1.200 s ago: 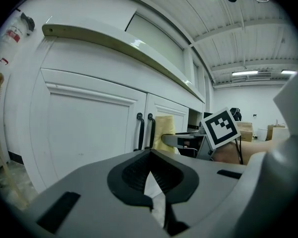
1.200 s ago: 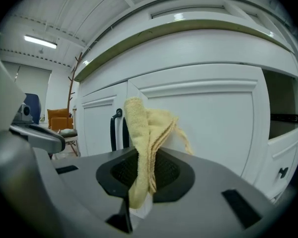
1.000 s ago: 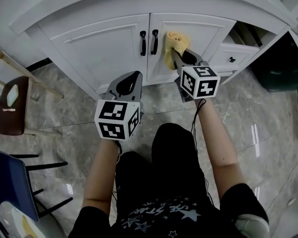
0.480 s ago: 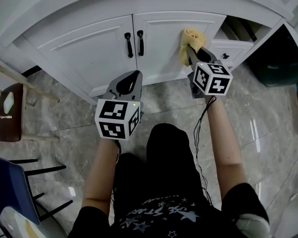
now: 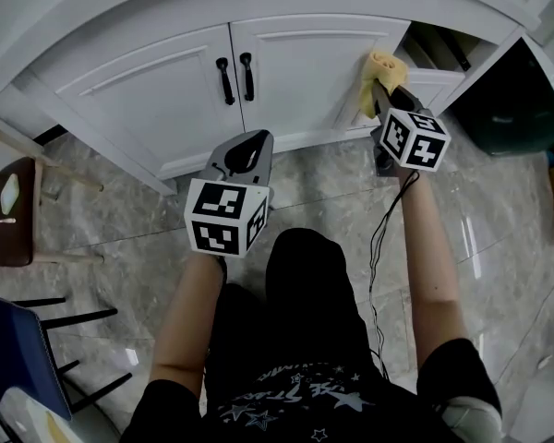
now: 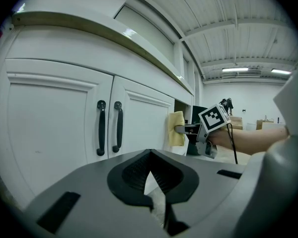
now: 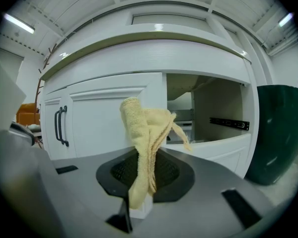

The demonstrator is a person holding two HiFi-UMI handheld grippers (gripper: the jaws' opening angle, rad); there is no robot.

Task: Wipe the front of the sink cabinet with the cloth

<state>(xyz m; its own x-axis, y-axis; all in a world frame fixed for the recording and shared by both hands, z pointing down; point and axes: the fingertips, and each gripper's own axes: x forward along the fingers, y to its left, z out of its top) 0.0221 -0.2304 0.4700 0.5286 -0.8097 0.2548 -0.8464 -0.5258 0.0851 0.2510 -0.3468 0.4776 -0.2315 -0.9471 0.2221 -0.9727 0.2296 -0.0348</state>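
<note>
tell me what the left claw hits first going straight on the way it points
Most likely the right-hand cabinet door, just right of its black handle; nothing shows in between, though depth is unclear.

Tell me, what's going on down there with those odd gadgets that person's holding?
A person faces a white sink cabinet with a hand-held claw in each hand. The right claw is shut on a yellow terry cloth and presses it against the right edge of the cabinet's right-hand door. The left claw is shut on nothing, held back from the doors.
</note>
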